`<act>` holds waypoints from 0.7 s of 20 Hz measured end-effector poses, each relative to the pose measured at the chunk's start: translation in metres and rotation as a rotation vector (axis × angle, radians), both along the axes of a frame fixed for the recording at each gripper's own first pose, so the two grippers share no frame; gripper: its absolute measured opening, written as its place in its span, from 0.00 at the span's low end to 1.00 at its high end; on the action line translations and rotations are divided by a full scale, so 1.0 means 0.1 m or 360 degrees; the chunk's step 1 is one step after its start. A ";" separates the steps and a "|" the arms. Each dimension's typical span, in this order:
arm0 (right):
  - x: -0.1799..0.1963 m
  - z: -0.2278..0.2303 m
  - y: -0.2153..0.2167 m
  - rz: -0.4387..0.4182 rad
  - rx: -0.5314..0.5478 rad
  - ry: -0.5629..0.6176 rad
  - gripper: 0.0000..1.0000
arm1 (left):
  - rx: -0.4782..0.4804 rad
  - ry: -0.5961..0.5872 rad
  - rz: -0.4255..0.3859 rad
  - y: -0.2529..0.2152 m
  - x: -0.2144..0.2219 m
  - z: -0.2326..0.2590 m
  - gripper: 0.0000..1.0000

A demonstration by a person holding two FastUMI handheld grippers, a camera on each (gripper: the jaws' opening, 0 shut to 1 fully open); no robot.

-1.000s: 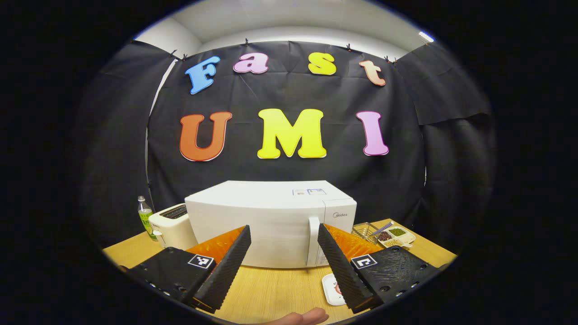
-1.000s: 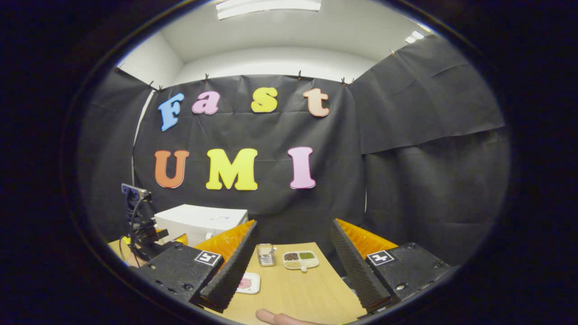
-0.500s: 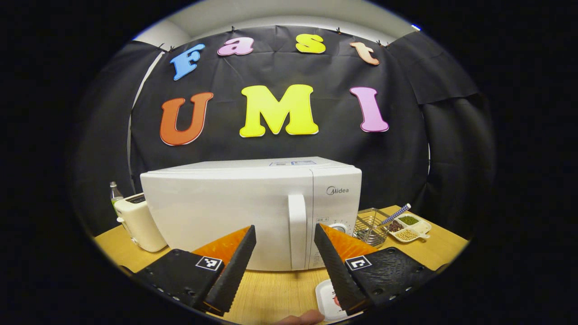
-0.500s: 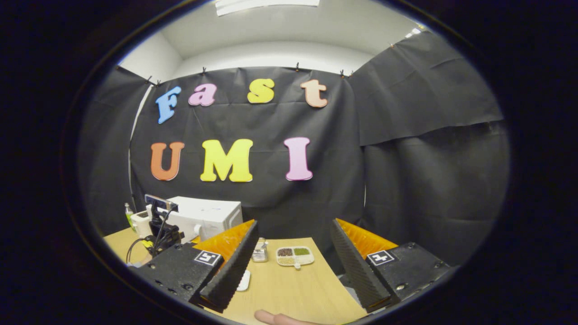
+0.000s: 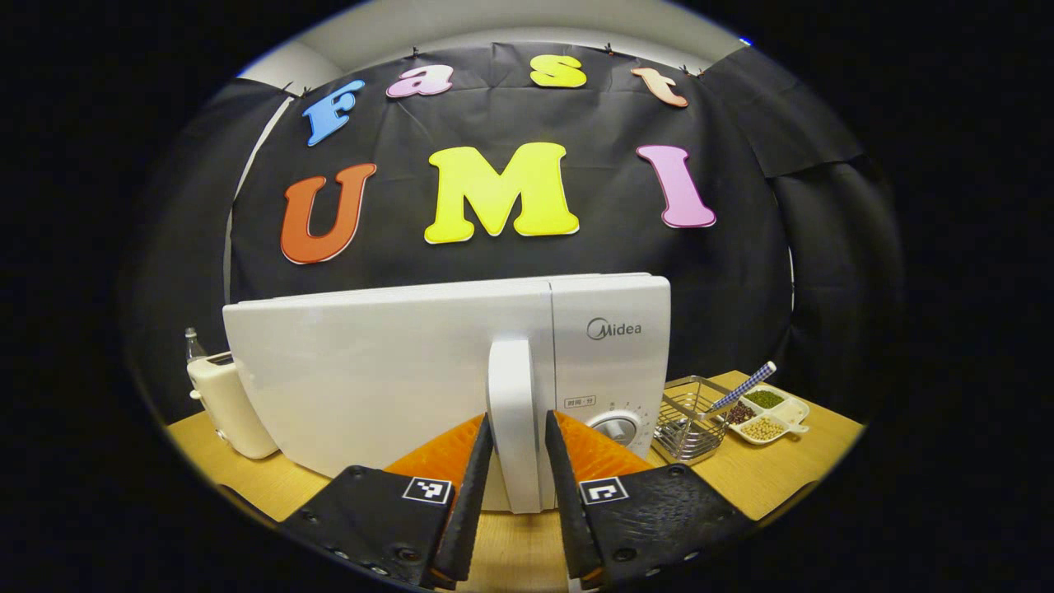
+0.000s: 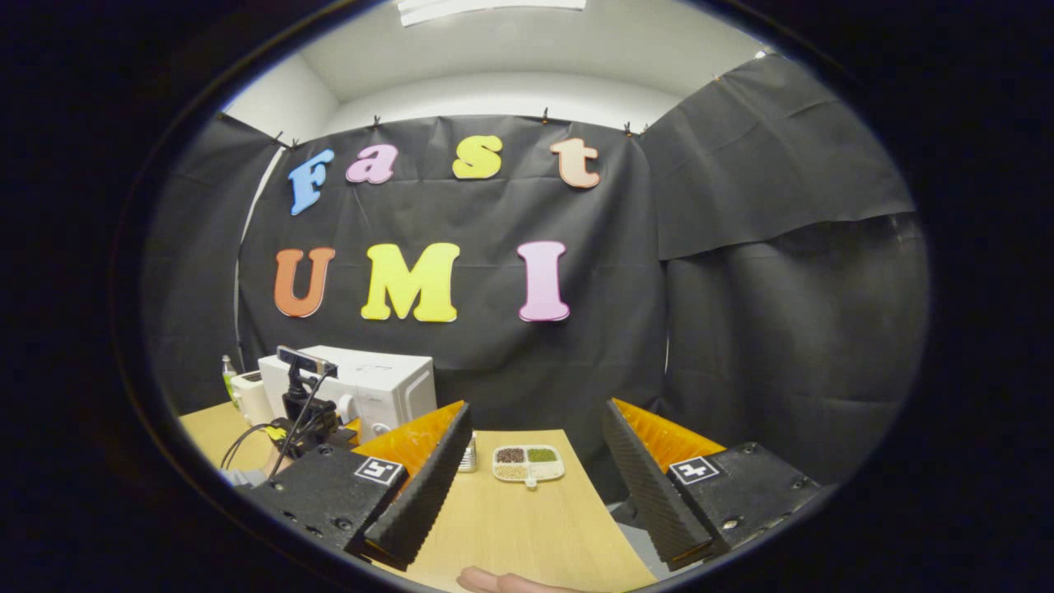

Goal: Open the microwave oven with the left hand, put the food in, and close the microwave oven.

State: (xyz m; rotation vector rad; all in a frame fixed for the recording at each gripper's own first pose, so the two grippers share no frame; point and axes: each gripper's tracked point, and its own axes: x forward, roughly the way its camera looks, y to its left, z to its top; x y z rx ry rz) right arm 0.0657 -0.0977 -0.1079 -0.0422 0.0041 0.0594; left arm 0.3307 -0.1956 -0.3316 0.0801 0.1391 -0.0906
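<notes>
the microwave oven [image 5: 395, 371] is sitting on the wooden table [image 5: 766, 486] directly ahead of the left gripper [image 5: 517, 494], close up in the left gripper view, with its door shut. its white vertical door handle [image 5: 512, 412] is standing between the left gripper's two fingers [image 5: 469, 502], which are drawn in narrow on either side of the handle's lower part; whether both pads are actually pressing on it i cannot tell, since a thin gap seems to be showing on each side. the control panel with its round dial [image 5: 613, 428] is lying just right of the handle.

left of the microwave oven, a cream toaster [image 5: 226, 403] is standing beside it, with a bottle [image 5: 191, 344] peeking up behind. to the right, a wire basket [image 5: 687, 420] is resting near the oven's corner, and beyond it a divided dish of beans [image 5: 766, 412] with a striped stick leaning across.

in the right gripper view, the right gripper [image 6: 531, 486] is hovering over the table [image 6: 527, 527] with its fingers spread wide and nothing between them. ahead of it the divided dish [image 6: 529, 463] is lying on the wood. off to its left, the microwave oven [image 6: 370, 387] is showing farther away, with the left gripper's rig [image 6: 305, 403] and its cables in front of it. a fingertip [image 6: 494, 581] of the holding hand is showing at the bottom edge.
</notes>
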 end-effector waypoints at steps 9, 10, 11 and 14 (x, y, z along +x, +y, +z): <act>0.10 -0.24 0.06 0.0044 0.0083 0.0099 1.00 | -0.0002 0.0099 0.0040 -0.03 0.07 -0.05 0.22; 0.11 -0.25 0.06 0.0041 0.0091 0.0105 1.00 | -0.0005 0.0105 0.0038 -0.03 0.06 -0.05 0.22; 0.12 -0.28 0.06 0.0043 0.0098 0.0115 1.00 | -0.0037 0.0121 0.0043 -0.02 0.06 -0.07 0.22; 0.13 -0.30 0.06 0.0039 0.0107 0.0125 1.00 | -0.0040 0.0135 0.0049 -0.03 0.04 -0.05 0.12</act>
